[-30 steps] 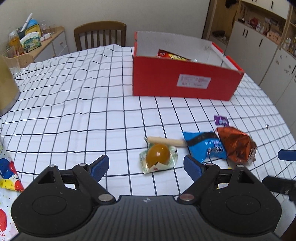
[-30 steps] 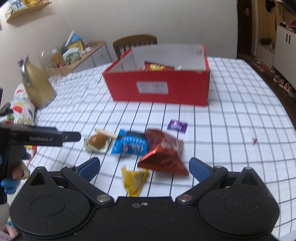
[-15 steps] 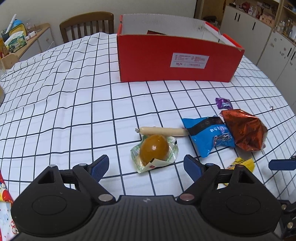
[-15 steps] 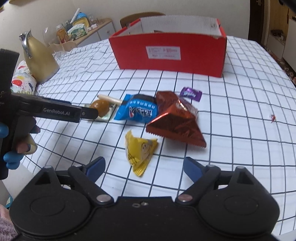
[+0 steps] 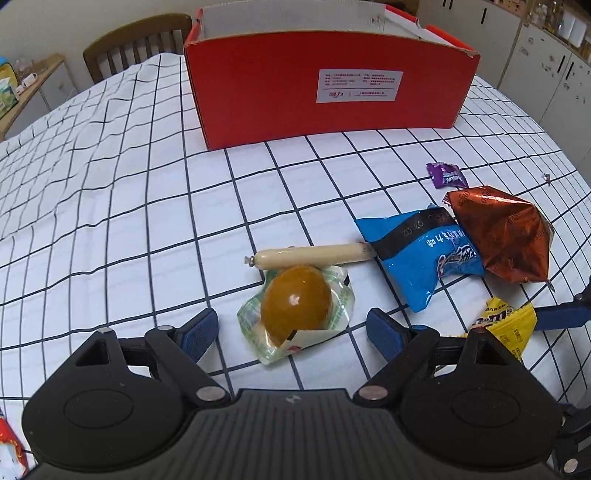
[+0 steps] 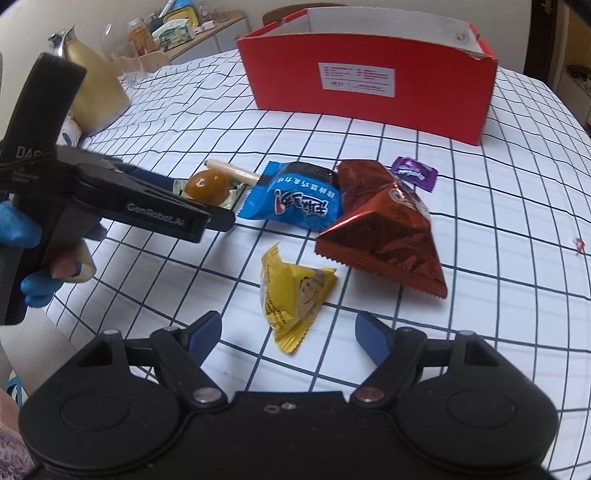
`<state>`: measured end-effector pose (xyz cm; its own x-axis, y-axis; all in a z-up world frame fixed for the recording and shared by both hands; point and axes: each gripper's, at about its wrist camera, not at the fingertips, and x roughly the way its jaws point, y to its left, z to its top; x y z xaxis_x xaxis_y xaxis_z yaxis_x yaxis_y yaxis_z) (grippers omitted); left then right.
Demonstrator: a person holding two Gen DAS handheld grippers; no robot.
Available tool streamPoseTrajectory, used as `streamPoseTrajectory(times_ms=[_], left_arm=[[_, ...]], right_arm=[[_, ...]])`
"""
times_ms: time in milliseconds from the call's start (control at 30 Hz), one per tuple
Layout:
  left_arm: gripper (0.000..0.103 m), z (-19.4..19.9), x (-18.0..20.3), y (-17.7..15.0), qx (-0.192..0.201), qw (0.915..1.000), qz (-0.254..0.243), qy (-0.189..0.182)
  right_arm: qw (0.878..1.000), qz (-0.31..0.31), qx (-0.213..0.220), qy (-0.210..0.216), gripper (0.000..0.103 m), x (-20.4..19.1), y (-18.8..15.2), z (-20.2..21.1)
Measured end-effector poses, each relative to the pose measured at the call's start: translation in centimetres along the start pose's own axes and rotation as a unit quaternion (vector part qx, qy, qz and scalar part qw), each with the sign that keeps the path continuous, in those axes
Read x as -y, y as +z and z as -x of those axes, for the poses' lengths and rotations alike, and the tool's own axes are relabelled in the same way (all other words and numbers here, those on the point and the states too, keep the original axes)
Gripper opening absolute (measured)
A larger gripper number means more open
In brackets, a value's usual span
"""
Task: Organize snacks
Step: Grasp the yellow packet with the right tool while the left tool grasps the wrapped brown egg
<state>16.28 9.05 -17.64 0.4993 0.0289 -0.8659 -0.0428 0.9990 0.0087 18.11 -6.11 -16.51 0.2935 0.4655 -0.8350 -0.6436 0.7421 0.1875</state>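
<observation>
My left gripper [image 5: 291, 332] is open, its fingers either side of a brown egg in a clear pack [image 5: 295, 306] on the checked tablecloth. A pale sausage stick [image 5: 310, 254] lies just behind the egg. A blue snack bag [image 5: 424, 254], a copper foil bag [image 5: 502, 232], a purple candy [image 5: 445, 175] and a yellow packet [image 5: 506, 325] lie to the right. My right gripper [image 6: 288, 336] is open, just short of the yellow packet [image 6: 295, 291]. The red box [image 5: 325, 77] stands behind.
In the right wrist view the left gripper body [image 6: 110, 195] reaches in from the left toward the egg [image 6: 207, 184]. A gold jug [image 6: 92, 92] and a cluttered sideboard [image 6: 177, 33] are at the left. A wooden chair [image 5: 136, 44] stands behind the table.
Both grippers have moved forward and lower toward the snacks. The egg pack now lies between my left fingers, and the yellow packet is close in front of my right fingers.
</observation>
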Motion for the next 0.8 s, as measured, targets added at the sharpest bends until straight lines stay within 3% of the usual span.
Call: streamPoseTrajectory(times_ms=[300,533,800], left_arm=[[0.087,-0.4,0.0,0.5,0.009,0.9999,0.000,0.006],[0.067,-0.2,0.4,0.6,0.014,0.9999,-0.007,0.000],[0.060,0.2,0.1,0.5,0.011,0.9999,0.004,-0.004]], right_arm=[[1.000,0.008,0.001,-0.004,0.069,-0.1,0.6,-1.0],[1.000,0.015,0.008,-0.008,0.055,-0.2,1.3,-1.4],[1.000,0.009,0.009,-0.013,0.042,-0.2,1.5,-1.5]])
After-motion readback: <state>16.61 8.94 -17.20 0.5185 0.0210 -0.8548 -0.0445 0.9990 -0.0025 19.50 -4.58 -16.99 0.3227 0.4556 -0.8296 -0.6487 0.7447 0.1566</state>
